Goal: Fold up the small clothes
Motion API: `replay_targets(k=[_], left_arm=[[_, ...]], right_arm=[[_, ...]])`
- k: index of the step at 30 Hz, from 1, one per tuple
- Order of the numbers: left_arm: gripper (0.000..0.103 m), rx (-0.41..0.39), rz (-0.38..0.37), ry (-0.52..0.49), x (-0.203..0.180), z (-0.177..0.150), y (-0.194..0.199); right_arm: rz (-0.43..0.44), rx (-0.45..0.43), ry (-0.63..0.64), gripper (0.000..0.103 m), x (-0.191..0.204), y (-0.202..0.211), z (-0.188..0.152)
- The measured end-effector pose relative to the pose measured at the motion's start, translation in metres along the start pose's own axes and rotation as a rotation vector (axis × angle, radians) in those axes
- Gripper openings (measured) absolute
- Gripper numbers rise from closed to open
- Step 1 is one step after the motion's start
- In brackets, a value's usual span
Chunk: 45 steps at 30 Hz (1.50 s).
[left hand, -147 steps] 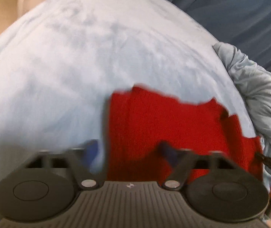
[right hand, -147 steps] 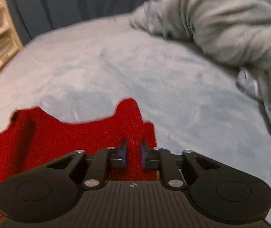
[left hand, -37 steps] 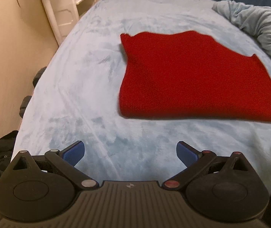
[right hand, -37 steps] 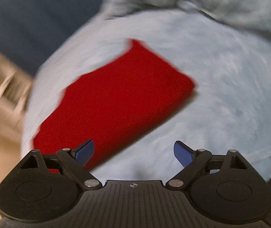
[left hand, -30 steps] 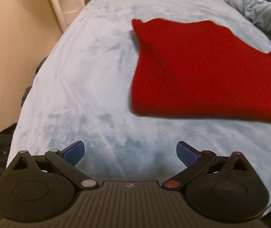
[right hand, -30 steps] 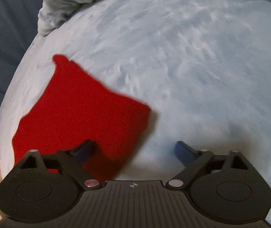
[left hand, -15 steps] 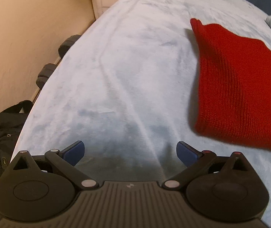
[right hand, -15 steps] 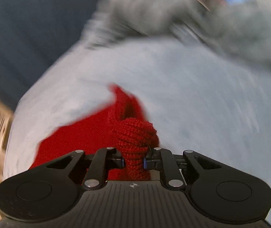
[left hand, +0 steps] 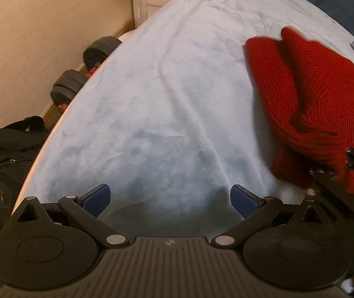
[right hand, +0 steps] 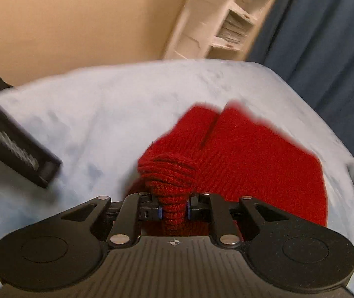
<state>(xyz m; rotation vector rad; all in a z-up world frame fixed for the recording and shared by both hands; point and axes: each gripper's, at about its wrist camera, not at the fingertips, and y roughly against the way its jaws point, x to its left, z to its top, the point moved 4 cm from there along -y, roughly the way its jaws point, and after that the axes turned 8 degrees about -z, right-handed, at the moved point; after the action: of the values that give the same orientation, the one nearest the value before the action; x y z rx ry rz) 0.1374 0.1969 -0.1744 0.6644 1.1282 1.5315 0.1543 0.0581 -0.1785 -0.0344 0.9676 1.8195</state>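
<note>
Two grippers are in my feeds, and only one has hold of anything. My right gripper [right hand: 173, 209] is clamped on a bunched corner of the red knit garment [right hand: 251, 154], the fold squeezed between its pads so that the fingertips themselves are mostly buried in wool. The rest of the garment lies on the pale blue blanket [right hand: 102, 104], its far edge smeared by motion, so I cannot read its outline there. My left gripper [left hand: 169, 197] hangs over bare blanket [left hand: 172, 87] with its blue pads [left hand: 95, 196] spread wide and nothing between them; the garment [left hand: 308, 94] sits off to its right, cut by the frame edge. Part of the right gripper [left hand: 351, 171] pokes in there, covering the garment's near corner. Beside the blanket's left edge I see dumbbells [left hand: 85, 69] and a black bag [left hand: 5, 159], partly cropped.
</note>
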Motion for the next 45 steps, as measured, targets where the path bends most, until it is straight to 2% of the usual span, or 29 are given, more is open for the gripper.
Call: replay_targets(k=[2,6,8,9,10,12,15,16,18,20,22,25,28,29,33,35,36,37,39,40,42,44,45], left_arm=[[0.103,-0.004,-0.028,0.000,-0.005,0.000,0.000],[0.102,-0.027,-0.061,0.006,-0.013,0.001,0.002],[0.102,-0.040,-0.108,0.019,-0.016,0.001,0.004],[0.102,-0.046,-0.123,0.031,-0.017,0.002,0.007],[0.102,-0.052,-0.143,0.044,-0.021,0.004,0.012],[0.102,-0.066,-0.218,0.056,-0.035,0.007,0.022],[0.102,-0.059,-0.335,0.050,-0.070,0.013,0.029],[0.103,-0.052,-0.359,0.041,-0.083,0.015,0.026],[0.103,-0.018,-0.349,0.048,-0.101,0.018,0.010],[0.102,0.014,-0.301,0.107,-0.103,0.018,-0.013],[0.102,0.042,-0.329,0.233,-0.090,0.014,-0.029],[0.103,0.010,-0.355,0.362,-0.068,0.007,-0.039],[0.101,-0.002,-0.378,0.402,-0.063,0.006,-0.046],[0.097,-0.011,-0.379,0.405,-0.064,0.006,-0.046],[0.063,-0.034,-0.453,0.450,-0.060,0.009,-0.051],[0.059,-0.034,-0.465,0.461,-0.055,0.009,-0.054],[0.057,-0.029,-0.465,0.462,-0.053,0.011,-0.055],[0.056,-0.022,-0.473,0.460,-0.052,0.014,-0.055],[0.042,-0.002,-0.482,0.435,-0.051,0.025,-0.057],[0.042,0.005,-0.485,0.409,-0.051,0.036,-0.060],[0.042,0.020,-0.474,0.292,-0.051,0.069,-0.066],[0.041,0.034,-0.485,0.136,-0.062,0.119,-0.080],[0.041,0.049,-0.488,0.066,-0.072,0.147,-0.091]], right_arm=[[0.009,-0.016,-0.071,0.021,-0.007,0.001,0.000],[0.112,-0.038,-0.165,0.038,-0.025,0.018,-0.002],[0.231,-0.001,-0.201,0.048,-0.039,0.032,-0.015],[0.301,0.002,-0.244,0.048,-0.052,0.045,-0.024],[0.326,0.012,-0.276,0.048,-0.064,0.056,-0.029],[0.299,0.047,-0.359,0.048,-0.102,0.073,-0.045],[0.149,0.074,-0.517,0.054,-0.180,0.081,-0.066],[0.097,0.092,-0.580,0.056,-0.208,0.074,-0.070],[0.040,0.116,-0.710,0.076,-0.256,0.056,-0.072],[0.060,0.138,-0.852,0.086,-0.295,0.028,-0.069],[0.107,0.174,-0.936,0.086,-0.322,-0.015,-0.056],[0.166,0.235,-1.018,0.089,-0.339,-0.080,-0.042],[0.175,0.331,-1.025,0.089,-0.337,-0.138,-0.033],[0.172,0.361,-1.017,0.089,-0.335,-0.154,-0.034],[0.153,0.447,-0.971,0.089,-0.323,-0.221,-0.021],[0.173,0.486,-0.952,0.087,-0.315,-0.242,-0.016],[0.205,0.505,-0.932,0.068,-0.308,-0.250,-0.016],[0.217,0.522,-0.883,0.055,-0.301,-0.256,-0.015],[0.206,0.522,-0.765,0.032,-0.296,-0.249,-0.015],[0.216,0.512,-0.767,0.031,-0.299,-0.242,-0.018],[0.178,0.513,-0.830,0.029,-0.314,-0.216,-0.035],[0.094,0.524,-0.916,0.029,-0.327,-0.176,-0.073],[0.053,0.530,-0.999,0.028,-0.330,-0.152,-0.098]])
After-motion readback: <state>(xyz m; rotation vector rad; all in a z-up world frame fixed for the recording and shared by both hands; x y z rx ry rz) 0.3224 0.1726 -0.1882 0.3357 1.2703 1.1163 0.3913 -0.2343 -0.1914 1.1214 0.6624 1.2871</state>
